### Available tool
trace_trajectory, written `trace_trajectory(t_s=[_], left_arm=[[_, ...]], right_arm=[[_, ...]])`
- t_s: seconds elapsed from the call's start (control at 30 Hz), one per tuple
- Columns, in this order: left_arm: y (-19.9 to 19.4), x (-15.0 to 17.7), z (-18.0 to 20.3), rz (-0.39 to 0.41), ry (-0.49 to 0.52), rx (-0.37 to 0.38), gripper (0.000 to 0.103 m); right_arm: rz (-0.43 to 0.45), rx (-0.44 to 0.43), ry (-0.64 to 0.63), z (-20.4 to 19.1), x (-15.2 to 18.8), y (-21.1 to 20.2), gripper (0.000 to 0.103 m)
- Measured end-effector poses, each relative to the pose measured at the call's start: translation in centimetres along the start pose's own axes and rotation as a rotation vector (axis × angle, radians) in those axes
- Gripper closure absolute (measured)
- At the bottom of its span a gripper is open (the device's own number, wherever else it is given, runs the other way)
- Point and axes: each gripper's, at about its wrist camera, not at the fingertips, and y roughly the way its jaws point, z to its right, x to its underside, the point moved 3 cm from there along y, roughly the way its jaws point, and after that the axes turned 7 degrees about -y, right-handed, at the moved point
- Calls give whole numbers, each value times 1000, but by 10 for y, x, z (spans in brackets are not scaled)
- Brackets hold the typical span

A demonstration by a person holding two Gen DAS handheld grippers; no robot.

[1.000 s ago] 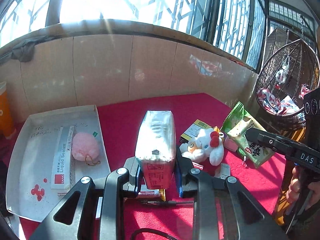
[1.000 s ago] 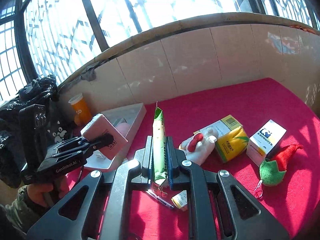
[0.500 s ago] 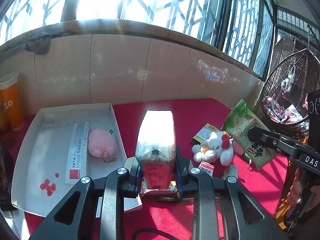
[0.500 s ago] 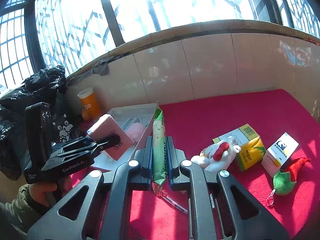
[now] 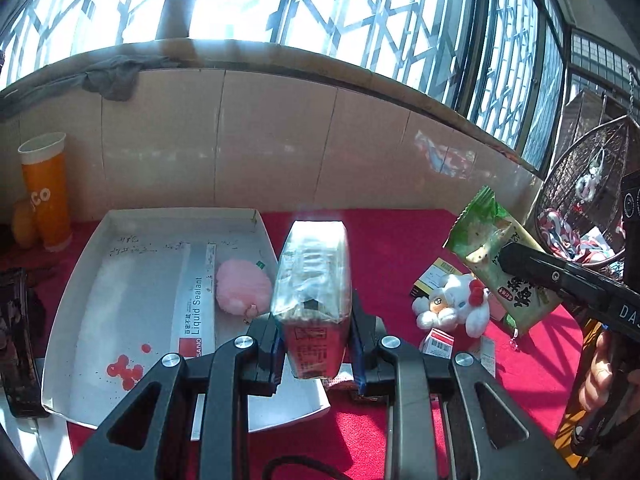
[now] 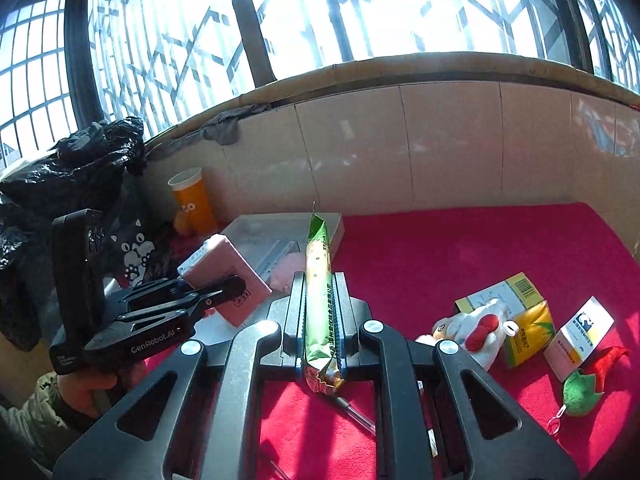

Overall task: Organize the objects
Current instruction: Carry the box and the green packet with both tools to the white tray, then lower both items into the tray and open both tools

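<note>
Clamped in my left gripper [image 5: 316, 344] was a pink, plastic-wrapped rectangular pack of tissues [image 5: 312, 292], its jaws pressing both long sides. I held it raised above the near right corner of a shallow white cardboard tray [image 5: 76, 292] that sat on the left of a red cloth-covered table [image 5: 392, 240].

Inside that tray lay a long white box printed "Liquid Sealant" [image 5: 194, 300] and, just to its right, a fluffy pink pom-pom keychain [image 5: 244, 290]. A tall orange paper cup [image 5: 44, 192] stood at the far left, against the beige tiled wall [image 5: 280, 148].

My right gripper [image 6: 320, 332] was closed on a flat green foil snack packet [image 6: 318, 292], held upright on its edge between the jaws. Through the left camera I saw this packet raised off the table on the right.

On the cloth at the right lay a small white plush toy with a red bow [image 6: 472, 332], touching a yellow and white carton [image 6: 516, 316] behind it. Further right was a white medicine box with blue print [image 6: 580, 332], and near it a green and red plush keychain [image 6: 584, 384]. A thin pen [image 6: 356, 416] rested on the cloth beneath my right gripper.
</note>
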Motion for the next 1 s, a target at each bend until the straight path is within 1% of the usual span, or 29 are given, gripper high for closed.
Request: trace_trajectory(t_s=[0.27, 0.47, 0.67, 0.83, 1.0], left_arm=[[-6, -4, -31, 20, -46, -48, 77], [-10, -12, -54, 41, -65, -100, 77], [-12, -30, -85, 62, -100, -155, 77], [1, -39, -112, 48, -132, -210, 77], [19, -40, -127, 12, -124, -238, 77]], right_arm=[[-16, -49, -9, -20, -11, 20, 92], [-35, -79, -29, -39, -18, 41, 92], [-57, -81, -55, -56, -27, 69, 92], [-72, -63, -92, -69, -36, 99, 92], [-86, -42, -99, -72, -50, 138, 92]])
